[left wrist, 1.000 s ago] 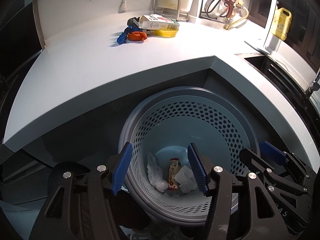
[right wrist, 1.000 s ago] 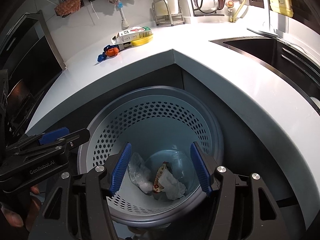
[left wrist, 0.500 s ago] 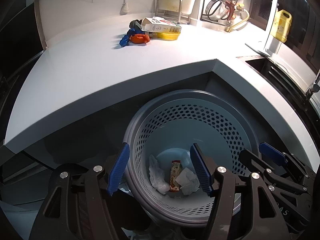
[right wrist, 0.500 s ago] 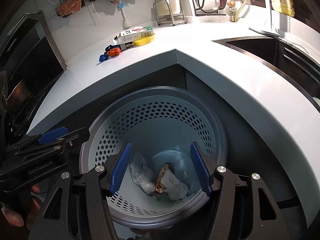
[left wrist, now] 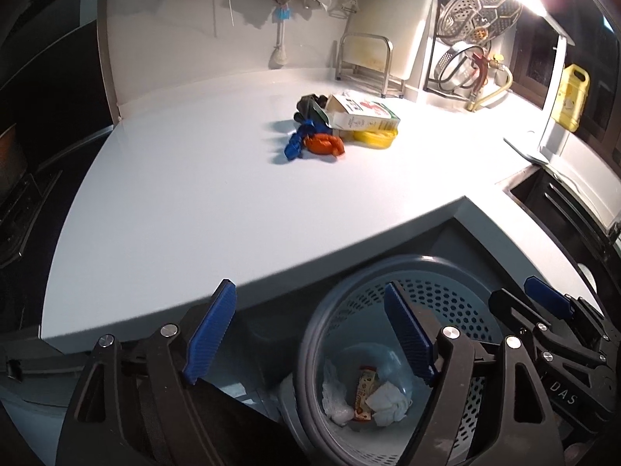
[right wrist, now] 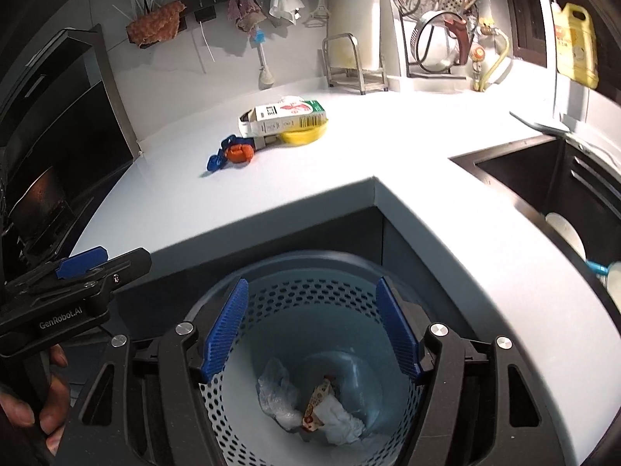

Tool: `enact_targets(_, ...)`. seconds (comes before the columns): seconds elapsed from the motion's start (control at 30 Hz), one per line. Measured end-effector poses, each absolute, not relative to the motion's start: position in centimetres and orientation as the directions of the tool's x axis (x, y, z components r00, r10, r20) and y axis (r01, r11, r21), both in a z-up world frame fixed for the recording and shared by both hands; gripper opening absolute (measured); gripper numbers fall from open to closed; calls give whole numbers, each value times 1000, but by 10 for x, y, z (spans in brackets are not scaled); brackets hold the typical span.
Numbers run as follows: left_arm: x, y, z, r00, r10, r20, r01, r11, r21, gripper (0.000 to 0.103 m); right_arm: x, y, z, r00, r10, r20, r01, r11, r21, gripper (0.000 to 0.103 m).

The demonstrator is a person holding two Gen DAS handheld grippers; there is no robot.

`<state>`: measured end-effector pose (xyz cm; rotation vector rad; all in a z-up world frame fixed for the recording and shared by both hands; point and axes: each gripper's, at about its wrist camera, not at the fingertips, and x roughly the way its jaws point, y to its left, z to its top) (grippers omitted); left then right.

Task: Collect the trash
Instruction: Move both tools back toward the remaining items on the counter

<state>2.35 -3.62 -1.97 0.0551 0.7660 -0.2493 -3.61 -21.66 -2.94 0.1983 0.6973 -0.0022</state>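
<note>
A grey perforated trash bin (left wrist: 458, 303) (right wrist: 310, 299) stands on the floor below the counter corner. In it lie a snack wrapper (left wrist: 365, 392) (right wrist: 316, 404), crumpled white tissue (left wrist: 388, 402) (right wrist: 341, 419) and a clear plastic bag (left wrist: 335, 396) (right wrist: 277, 396). On the white counter lie a milk carton (left wrist: 361, 114) (right wrist: 283, 116), a yellow lid (left wrist: 374, 138) (right wrist: 306, 134), an orange wrapper (left wrist: 324, 144) (right wrist: 240, 153) and a blue wrapper (left wrist: 297, 143) (right wrist: 217, 159). My left gripper (left wrist: 310, 334) is open and empty by the counter edge. My right gripper (right wrist: 310, 330) is open and empty above the bin.
A dark sink (right wrist: 543, 186) is sunk in the counter at the right. A dish rack with a pot lid and steamer (right wrist: 438, 46), a yellow bottle (right wrist: 576, 46) and a metal stand (right wrist: 345, 62) line the back wall. A stove hood (right wrist: 58, 116) is at the left.
Both grippers have risen and tilted up toward the counter; the left one has also shifted left of the bin. Both stay open and empty.
</note>
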Motion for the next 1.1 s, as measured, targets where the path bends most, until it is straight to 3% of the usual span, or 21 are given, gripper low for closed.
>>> enact_targets(0.3, 87, -26, 4, 751, -160, -641, 176, 984, -40, 84, 45, -222, -7, 787, 67, -613, 26, 990, 141, 70)
enact_targets(0.67, 154, -30, -8, 721, -154, -676, 154, 986, -61, 84, 101, -233, -11, 772, 64, -632, 31, 990, 138, 70)
enact_targets(1.1, 179, -8, -12, 722, -101, -684, 120, 993, -20, 84, 154, -191, -23, 732, 179, -658, -76, 980, 182, 70)
